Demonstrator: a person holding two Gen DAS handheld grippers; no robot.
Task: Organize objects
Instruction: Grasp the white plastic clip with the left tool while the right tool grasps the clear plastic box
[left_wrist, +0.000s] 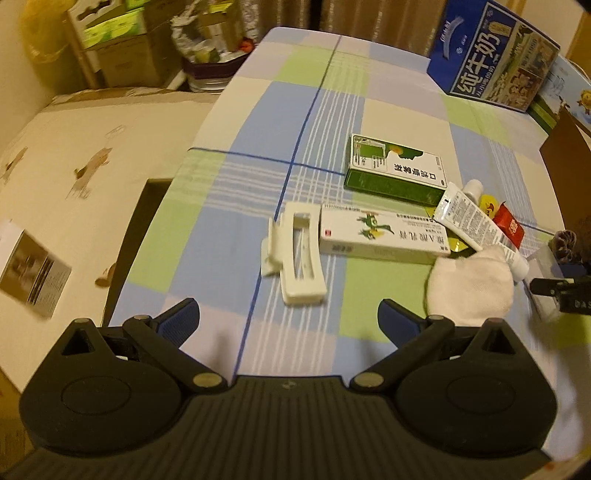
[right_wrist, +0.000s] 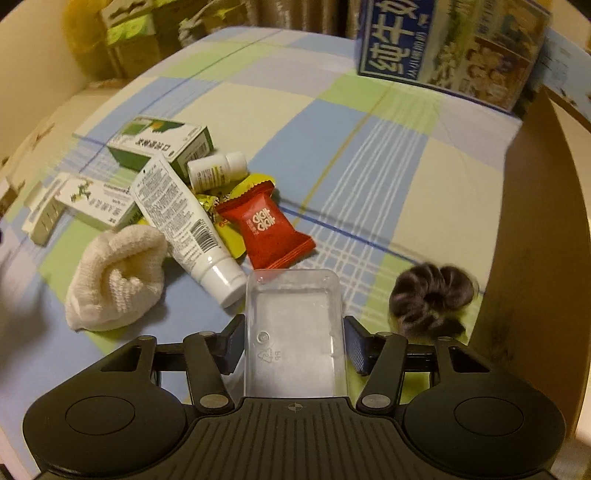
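Clear tray (right_wrist: 293, 332) btwn right hand-held gripper (right_wrist: 294, 343) fingers

A clear plastic box (right_wrist: 295, 332) sits upright and empty between the two fingers of the right gripper (right_wrist: 294, 341), which press its sides. A white tube (right_wrist: 184, 218) lies flat with its cap touching the box, next to a rolled white sock (right_wrist: 116, 277), a red candy pack (right_wrist: 264, 225) and a small white bottle (right_wrist: 216, 170). A green box (left_wrist: 397, 170), a long white box (left_wrist: 384, 234) and a white hair clip (left_wrist: 297, 254) lie flat farther left, and a dark scrunchie (right_wrist: 430, 295) lies to the right.
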